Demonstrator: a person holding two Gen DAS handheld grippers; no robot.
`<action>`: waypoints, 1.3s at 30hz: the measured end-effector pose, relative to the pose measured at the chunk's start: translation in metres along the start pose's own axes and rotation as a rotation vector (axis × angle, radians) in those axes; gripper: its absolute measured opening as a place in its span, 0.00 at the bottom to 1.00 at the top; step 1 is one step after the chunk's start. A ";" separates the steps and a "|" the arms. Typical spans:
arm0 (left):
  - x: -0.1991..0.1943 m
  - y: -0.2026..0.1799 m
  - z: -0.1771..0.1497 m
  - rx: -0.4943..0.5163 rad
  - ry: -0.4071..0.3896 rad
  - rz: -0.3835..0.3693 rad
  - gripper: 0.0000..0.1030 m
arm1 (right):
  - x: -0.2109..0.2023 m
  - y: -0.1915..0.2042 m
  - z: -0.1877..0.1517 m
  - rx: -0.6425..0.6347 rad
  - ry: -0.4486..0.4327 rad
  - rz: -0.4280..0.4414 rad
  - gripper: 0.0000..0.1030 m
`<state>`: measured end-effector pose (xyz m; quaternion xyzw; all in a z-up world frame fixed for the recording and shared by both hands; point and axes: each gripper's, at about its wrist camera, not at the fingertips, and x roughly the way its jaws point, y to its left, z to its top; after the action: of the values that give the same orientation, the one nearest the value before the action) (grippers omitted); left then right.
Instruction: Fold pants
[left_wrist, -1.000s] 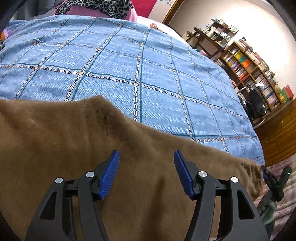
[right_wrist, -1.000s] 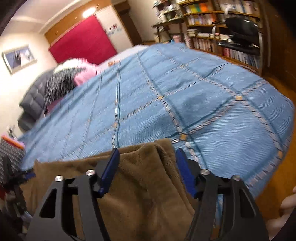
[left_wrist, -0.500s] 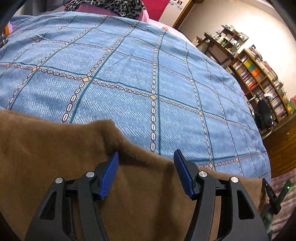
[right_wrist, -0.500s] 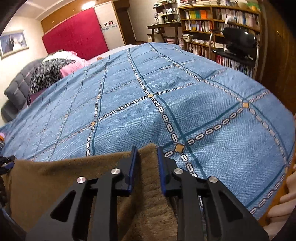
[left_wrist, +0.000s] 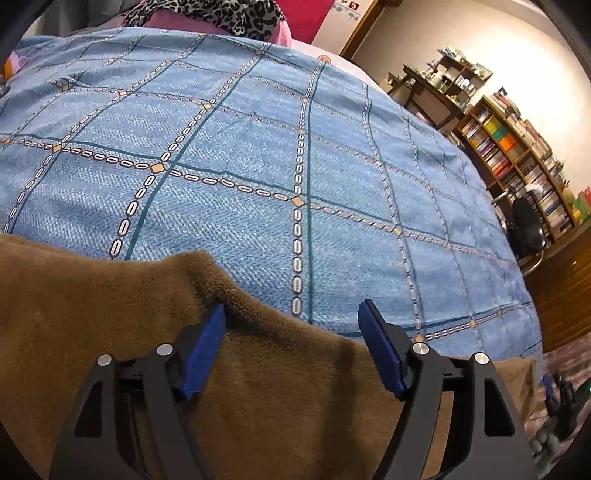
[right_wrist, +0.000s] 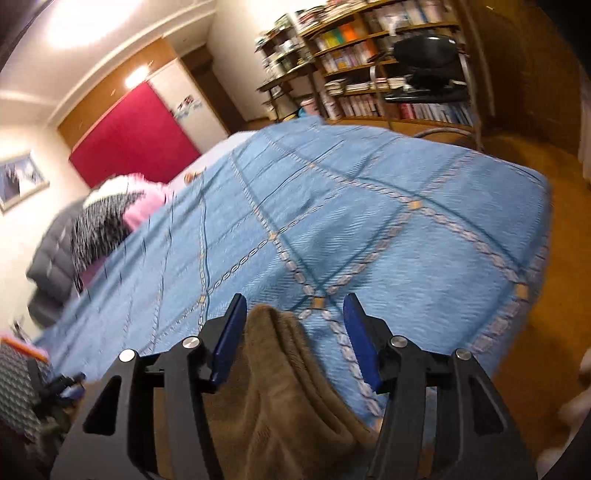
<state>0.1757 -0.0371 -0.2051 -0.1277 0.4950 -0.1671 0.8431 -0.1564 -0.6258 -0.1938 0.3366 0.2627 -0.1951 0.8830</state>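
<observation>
The brown fleece pants (left_wrist: 110, 325) lie along the near edge of a bed with a blue patterned cover (left_wrist: 258, 166). My left gripper (left_wrist: 291, 317) is open, its blue pads on either side of the pants' far edge, the left pad tucked under a raised fold. In the right wrist view, my right gripper (right_wrist: 293, 314) is open over a bunched end of the pants (right_wrist: 280, 387), which sits between the fingers and touches the left pad. The bed cover (right_wrist: 332, 229) stretches beyond it.
A leopard-print and pink pile (left_wrist: 221, 14) lies at the head of the bed. Bookshelves (left_wrist: 517, 147) and a black office chair (left_wrist: 528, 229) stand to the right of the bed, over a wooden floor (right_wrist: 554, 240). A dark jacket (right_wrist: 51, 266) lies at far left.
My right gripper, shut on the pants' end half a second ago, has opened and tilted. My left gripper has moved forward to the pants' far edge and stayed open.
</observation>
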 end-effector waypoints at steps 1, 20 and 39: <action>-0.003 -0.003 0.000 0.001 -0.005 -0.006 0.71 | -0.006 -0.004 -0.002 0.019 -0.002 0.002 0.54; -0.039 -0.118 -0.055 0.270 0.020 -0.177 0.77 | -0.022 -0.035 -0.073 0.212 0.105 0.089 0.64; -0.003 -0.129 -0.085 0.313 0.111 -0.159 0.78 | 0.003 -0.026 -0.077 0.234 0.105 0.112 0.37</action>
<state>0.0799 -0.1579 -0.1942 -0.0243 0.4970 -0.3148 0.8083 -0.1932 -0.5908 -0.2577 0.4613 0.2649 -0.1568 0.8322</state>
